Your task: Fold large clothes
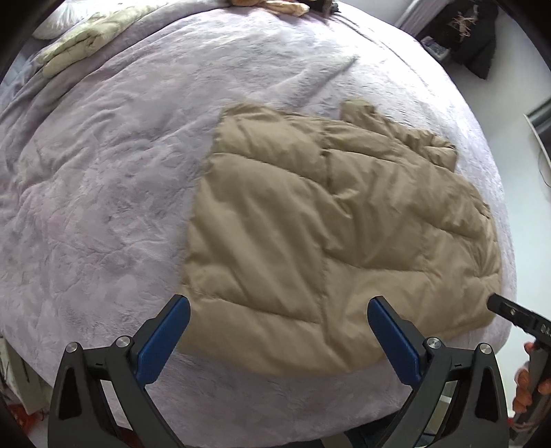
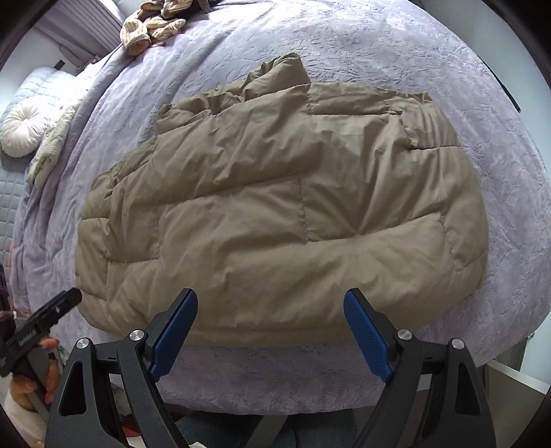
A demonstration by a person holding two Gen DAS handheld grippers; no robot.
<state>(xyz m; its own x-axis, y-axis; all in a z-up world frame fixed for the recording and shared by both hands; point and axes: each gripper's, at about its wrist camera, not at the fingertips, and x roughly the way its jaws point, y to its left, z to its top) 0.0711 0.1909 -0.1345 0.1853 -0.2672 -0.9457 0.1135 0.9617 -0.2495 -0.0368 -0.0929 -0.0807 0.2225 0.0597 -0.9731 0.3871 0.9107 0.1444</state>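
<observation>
A tan quilted puffer jacket (image 1: 327, 220) lies spread on a lilac bedspread (image 1: 103, 193), folded into a rough rectangle near the bed's front edge. It also shows in the right wrist view (image 2: 275, 213). My left gripper (image 1: 279, 306) is open and empty, hovering over the jacket's near hem at its left side. My right gripper (image 2: 270, 299) is open and empty above the near hem at the jacket's middle. The right gripper's tip shows at the right edge of the left wrist view (image 1: 516, 313); the left gripper's tip shows at the left edge of the right wrist view (image 2: 44, 317).
A cream blanket (image 1: 86, 38) and knitted items (image 2: 151, 24) lie at the far end of the bed. A round white cushion (image 2: 22, 129) sits on a quilted pad beside the bed. Dark clothes (image 1: 468, 31) hang at the far right. The bedspread (image 2: 465, 69) surrounds the jacket.
</observation>
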